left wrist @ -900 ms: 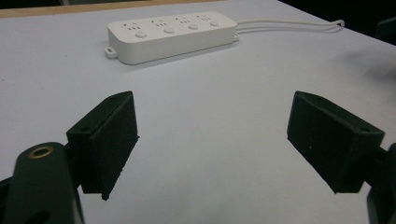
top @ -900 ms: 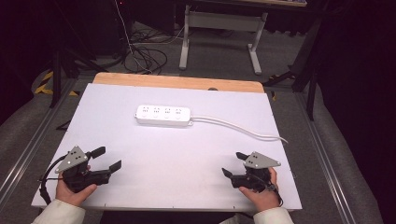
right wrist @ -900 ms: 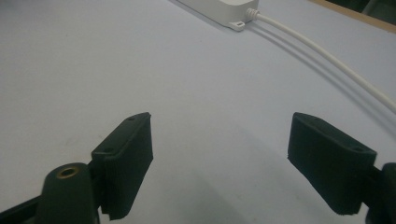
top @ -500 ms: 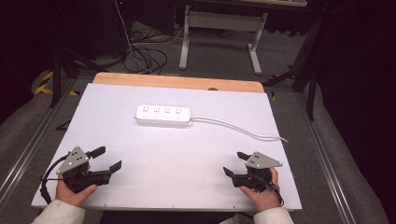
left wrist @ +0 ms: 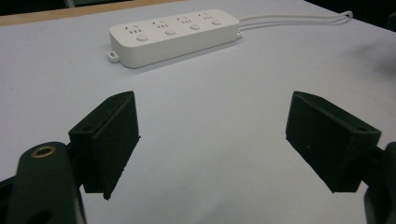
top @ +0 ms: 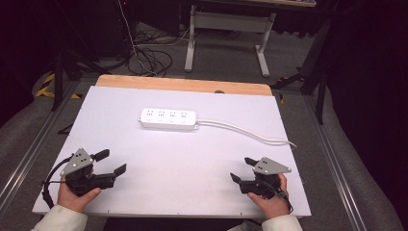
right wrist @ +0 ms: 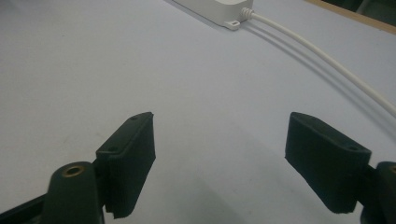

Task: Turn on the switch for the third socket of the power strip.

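A white power strip (top: 168, 119) with several sockets lies across the far middle of the white table (top: 163, 159); its white cable (top: 245, 130) runs right toward the table's edge. Near the front left corner my left gripper (top: 111, 162) rests open in a hand, nothing between its jaws. In the left gripper view the power strip (left wrist: 173, 35) lies ahead, well beyond the left gripper (left wrist: 212, 140). At the front right my right gripper (top: 242, 169) is open and holds nothing. The right gripper view has the right gripper (right wrist: 219, 158) apart, with the strip's end (right wrist: 217, 10) and the cable (right wrist: 322, 56) beyond.
A wooden strip (top: 183, 85) borders the table's far edge. Beyond it stand a grey desk frame (top: 226, 36) and loose black cables (top: 144, 53) on the floor. Metal rails (top: 337, 168) run along both sides of the table.
Both hands have drifted slightly along the front edge; the grippers stay open and the power strip has not moved.
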### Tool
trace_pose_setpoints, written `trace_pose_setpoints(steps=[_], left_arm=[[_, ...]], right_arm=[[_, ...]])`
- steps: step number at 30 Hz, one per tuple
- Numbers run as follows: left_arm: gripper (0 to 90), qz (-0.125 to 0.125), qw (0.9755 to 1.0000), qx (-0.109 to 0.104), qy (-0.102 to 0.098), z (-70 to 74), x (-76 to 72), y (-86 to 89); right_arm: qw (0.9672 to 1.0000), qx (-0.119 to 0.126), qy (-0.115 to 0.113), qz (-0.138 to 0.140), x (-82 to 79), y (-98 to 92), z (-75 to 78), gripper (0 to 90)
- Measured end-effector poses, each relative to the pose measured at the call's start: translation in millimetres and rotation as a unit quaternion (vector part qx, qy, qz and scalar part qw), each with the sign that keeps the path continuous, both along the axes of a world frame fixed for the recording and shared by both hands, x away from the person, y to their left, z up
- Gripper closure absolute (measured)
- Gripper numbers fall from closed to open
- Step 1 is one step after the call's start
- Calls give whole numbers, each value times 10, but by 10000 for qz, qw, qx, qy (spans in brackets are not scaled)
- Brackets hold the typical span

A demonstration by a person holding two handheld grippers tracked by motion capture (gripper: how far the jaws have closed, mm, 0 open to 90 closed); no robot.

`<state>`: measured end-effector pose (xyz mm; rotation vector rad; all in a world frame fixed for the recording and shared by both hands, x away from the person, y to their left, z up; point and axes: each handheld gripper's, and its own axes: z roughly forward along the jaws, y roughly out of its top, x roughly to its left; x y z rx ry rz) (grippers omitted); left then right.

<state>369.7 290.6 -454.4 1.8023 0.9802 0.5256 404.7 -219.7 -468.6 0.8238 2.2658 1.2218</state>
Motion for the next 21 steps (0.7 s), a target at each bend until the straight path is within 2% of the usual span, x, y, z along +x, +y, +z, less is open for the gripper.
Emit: trace_pose_setpoints(steps=[8,10,21], left_arm=[[185,-82,9998,173,-16,132,38,-60],[189,-122,9998,149,48,181,69,-83],[191,-220,9995,213,59,361,183,-169]], right_arm=[[10000,11,31,-15,-2,-4,-2,249],[10000,-50,52,-33,2,5,-11,250],[10000,-21,72,-25,-2,2,-13,250]])
